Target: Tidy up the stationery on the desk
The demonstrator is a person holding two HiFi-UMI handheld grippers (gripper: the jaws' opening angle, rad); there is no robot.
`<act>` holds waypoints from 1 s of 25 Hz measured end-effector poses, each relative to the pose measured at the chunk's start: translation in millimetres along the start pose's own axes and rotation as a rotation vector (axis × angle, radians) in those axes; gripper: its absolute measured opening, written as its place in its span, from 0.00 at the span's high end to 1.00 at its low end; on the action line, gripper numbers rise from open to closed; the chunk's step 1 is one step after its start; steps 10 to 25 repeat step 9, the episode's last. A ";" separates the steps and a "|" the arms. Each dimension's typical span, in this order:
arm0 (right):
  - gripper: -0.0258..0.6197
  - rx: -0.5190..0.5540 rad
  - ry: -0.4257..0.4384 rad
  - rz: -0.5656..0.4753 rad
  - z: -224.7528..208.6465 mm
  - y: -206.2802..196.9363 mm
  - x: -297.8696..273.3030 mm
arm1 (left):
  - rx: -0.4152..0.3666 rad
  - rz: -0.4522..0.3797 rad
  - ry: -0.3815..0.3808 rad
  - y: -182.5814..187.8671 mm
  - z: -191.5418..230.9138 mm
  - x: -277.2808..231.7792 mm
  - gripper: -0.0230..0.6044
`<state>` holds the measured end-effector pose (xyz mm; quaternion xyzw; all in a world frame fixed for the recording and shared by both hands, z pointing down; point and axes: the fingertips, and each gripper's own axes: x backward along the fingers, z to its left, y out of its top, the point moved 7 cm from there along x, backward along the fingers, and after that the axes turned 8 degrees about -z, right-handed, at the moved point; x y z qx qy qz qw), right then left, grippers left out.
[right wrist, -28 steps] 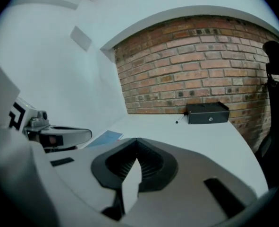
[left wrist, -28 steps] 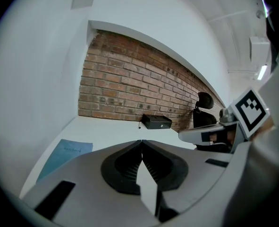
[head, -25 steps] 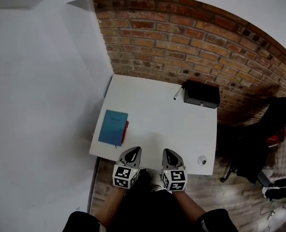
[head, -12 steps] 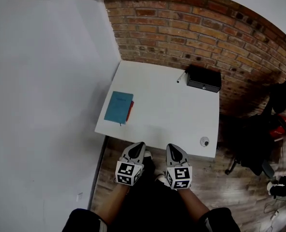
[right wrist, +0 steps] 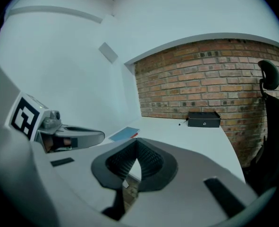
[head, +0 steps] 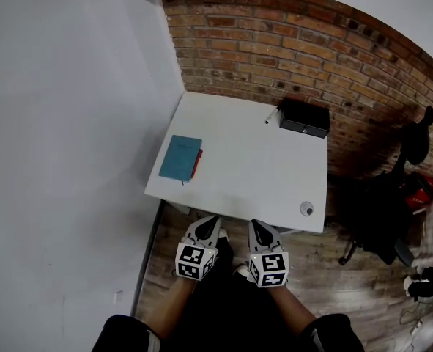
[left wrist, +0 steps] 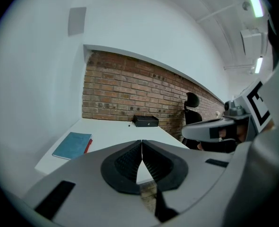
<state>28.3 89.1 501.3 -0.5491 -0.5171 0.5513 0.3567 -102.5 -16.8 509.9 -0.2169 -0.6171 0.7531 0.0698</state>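
On the one desk [head: 253, 167]: one blue notebook [head: 180, 158] atop one red notebook [head: 195, 165] at the left; one pen [head: 271, 116] just beside one black box [head: 303, 118] at the back right. The left gripper [head: 210, 221] and the right gripper [head: 256, 226] hang off the front edge; both have jaws pressed together, empty.

The head camera is looking steeply down from high over the white desk [head: 260, 174], catching the left gripper [head: 210, 221] and right gripper [head: 256, 224] just short of its near edge. Each gripper camera is sitting low there, looking along its own jaws across the desktop to the brick wall [left wrist: 120, 91]. All three are sharing the blue notebook [head: 180, 158] and black box [head: 304, 119].
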 end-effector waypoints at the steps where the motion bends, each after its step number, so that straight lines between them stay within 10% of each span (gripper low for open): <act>1: 0.93 0.002 0.005 -0.001 1.5 0.4 0.8 | -0.001 -0.001 0.000 0.6 -0.9 1.2 0.94; 25: 0.93 -0.004 0.017 -0.003 1.7 3.0 4.7 | 0.005 -0.002 -0.005 2.3 -6.8 5.3 0.94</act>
